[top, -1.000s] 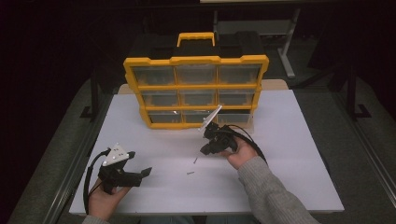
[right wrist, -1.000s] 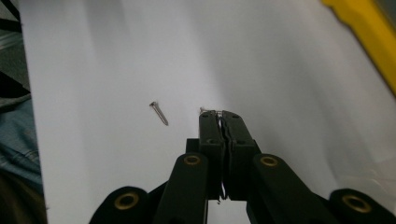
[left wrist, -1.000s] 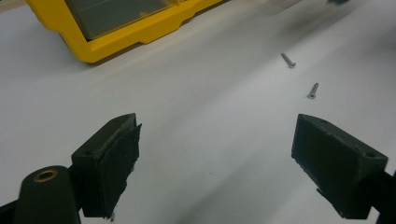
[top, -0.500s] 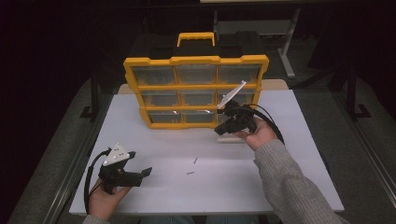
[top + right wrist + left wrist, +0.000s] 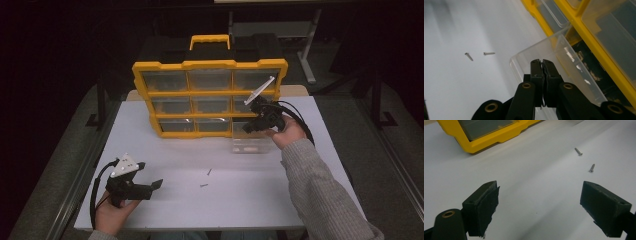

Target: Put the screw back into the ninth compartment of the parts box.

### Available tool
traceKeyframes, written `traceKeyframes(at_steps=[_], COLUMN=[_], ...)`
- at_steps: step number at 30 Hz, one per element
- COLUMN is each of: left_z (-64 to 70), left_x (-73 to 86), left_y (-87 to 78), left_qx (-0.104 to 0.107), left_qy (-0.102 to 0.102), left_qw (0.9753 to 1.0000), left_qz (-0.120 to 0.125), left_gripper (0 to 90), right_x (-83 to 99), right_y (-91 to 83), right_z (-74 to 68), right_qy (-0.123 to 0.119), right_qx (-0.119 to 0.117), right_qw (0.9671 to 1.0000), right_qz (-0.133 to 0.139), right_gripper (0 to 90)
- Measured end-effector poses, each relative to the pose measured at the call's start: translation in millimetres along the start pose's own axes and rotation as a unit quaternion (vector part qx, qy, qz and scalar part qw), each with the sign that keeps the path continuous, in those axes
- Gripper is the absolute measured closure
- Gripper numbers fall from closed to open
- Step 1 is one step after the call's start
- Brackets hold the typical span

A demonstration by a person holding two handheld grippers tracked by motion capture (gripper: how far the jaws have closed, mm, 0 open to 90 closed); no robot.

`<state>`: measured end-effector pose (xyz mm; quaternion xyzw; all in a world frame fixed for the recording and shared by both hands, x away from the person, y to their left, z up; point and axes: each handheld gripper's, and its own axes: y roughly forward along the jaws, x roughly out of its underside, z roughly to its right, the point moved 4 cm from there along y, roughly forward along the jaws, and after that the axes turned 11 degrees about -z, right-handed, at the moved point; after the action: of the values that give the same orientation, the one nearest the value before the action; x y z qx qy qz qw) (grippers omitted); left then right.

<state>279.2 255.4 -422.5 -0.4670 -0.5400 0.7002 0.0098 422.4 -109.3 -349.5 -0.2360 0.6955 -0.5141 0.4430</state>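
On the white table [image 5: 310, 200], the closed right tool [image 5: 248, 126] has reached the pulled-out clear drawer [image 5: 251, 144].

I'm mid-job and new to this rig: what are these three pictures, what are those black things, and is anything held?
No robot here: a person holds a two-jaw claw in each hand. The high view looks down on the white table; each of the other two rides on a claw. The left claw is open and empty. The right claw is shut at a clear drawer pulled out of the yellow organizer; I cannot tell if it grips anything. Two small screws lie loose on the table.
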Motion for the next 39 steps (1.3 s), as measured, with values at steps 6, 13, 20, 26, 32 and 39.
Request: traceKeyframes(at_steps=[6, 13, 20, 26, 32, 39], left_z=[0.1, 0.8, 2.0, 1.5, 1.2, 1.7], left_x=[0.0, 0.2, -0.7, -0.6, -1.1, -0.6], left_y=[0.0, 0.9, 1.4, 1.2, -0.3, 2.0], left_qx=[0.000, 0.003, 0.003, 0.002, 0.000, 0.003], left_qy=[0.000, -0.005, -0.005, -0.007, -0.001, -0.007], left_qw=[1.0000, 1.0000, 1.0000, 1.0000, 1.0000, 1.0000], left_qz=[0.001, -0.001, 0.002, 0.002, 0.004, 0.002], left_gripper=[14.7, 14.7, 14.7, 14.7, 14.7, 14.7], right_x=[3.2, 1.7, -2.1, -6.6, -8.3, -6.0], right_y=[11.6, 5.1, -5.1, -9.5, -2.5, 23.4], right_z=[8.2, 5.7, -13.0, -31.0, -53.7, -74.9], right_qy=[0.008, 0.012, -0.011, -0.050, -0.070, -0.093], right_qx=[-0.001, -0.005, -0.010, -0.011, -0.033, -0.053], right_qw=[1.0000, 0.9998, 0.9994, 0.9977, 0.9957, 0.9936], right_qz=[-0.004, 0.015, 0.033, 0.045, 0.050, 0.035], right_gripper=[83.2, 79.8, 73.2, 69.9, 67.8, 66.4])
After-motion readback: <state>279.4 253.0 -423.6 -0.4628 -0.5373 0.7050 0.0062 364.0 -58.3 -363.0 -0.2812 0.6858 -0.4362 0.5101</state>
